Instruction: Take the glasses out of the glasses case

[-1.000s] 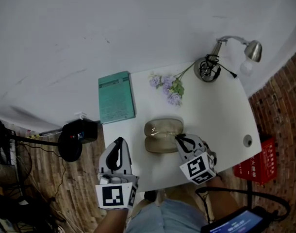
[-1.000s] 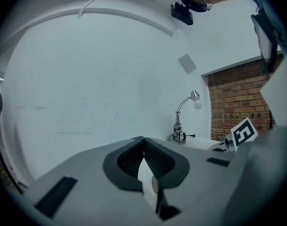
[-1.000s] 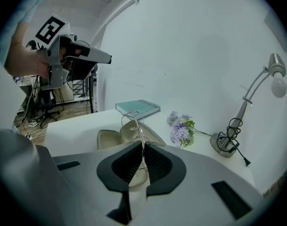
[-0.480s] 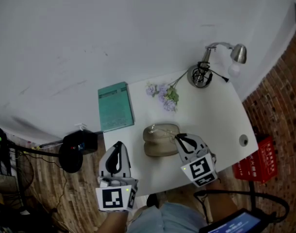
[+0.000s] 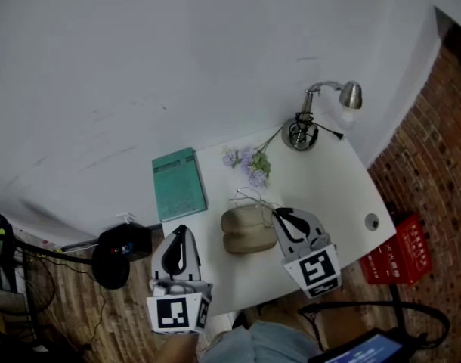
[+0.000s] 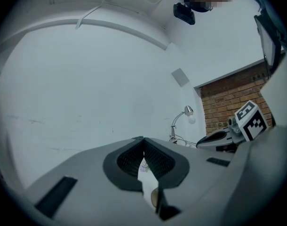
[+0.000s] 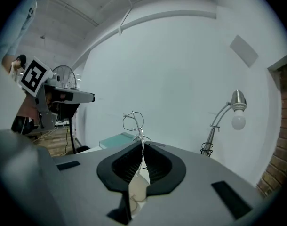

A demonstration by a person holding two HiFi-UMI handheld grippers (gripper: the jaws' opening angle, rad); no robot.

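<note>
The beige glasses case (image 5: 244, 229) lies open on the white table (image 5: 329, 195). My right gripper (image 5: 277, 213) hangs over the case's right end, shut on the thin wire glasses (image 5: 250, 197), which hang above the case's far edge. In the right gripper view the glasses (image 7: 133, 121) stick up from the closed right gripper (image 7: 143, 144), and the case (image 7: 139, 188) shows below through the gap. My left gripper (image 5: 180, 230) hovers off the table's left edge, shut with nothing in it; in its own view the left gripper (image 6: 143, 139) has its tips together.
A teal book (image 5: 177, 184) lies at the table's left. Purple flowers (image 5: 245, 163) and a desk lamp (image 5: 310, 119) stand behind the case. A red crate (image 5: 400, 252) sits on the floor at the right, a black device (image 5: 119, 246) at the left.
My right gripper has risen and drawn the glasses up out of the case. The left gripper has risen a little too, still shut.
</note>
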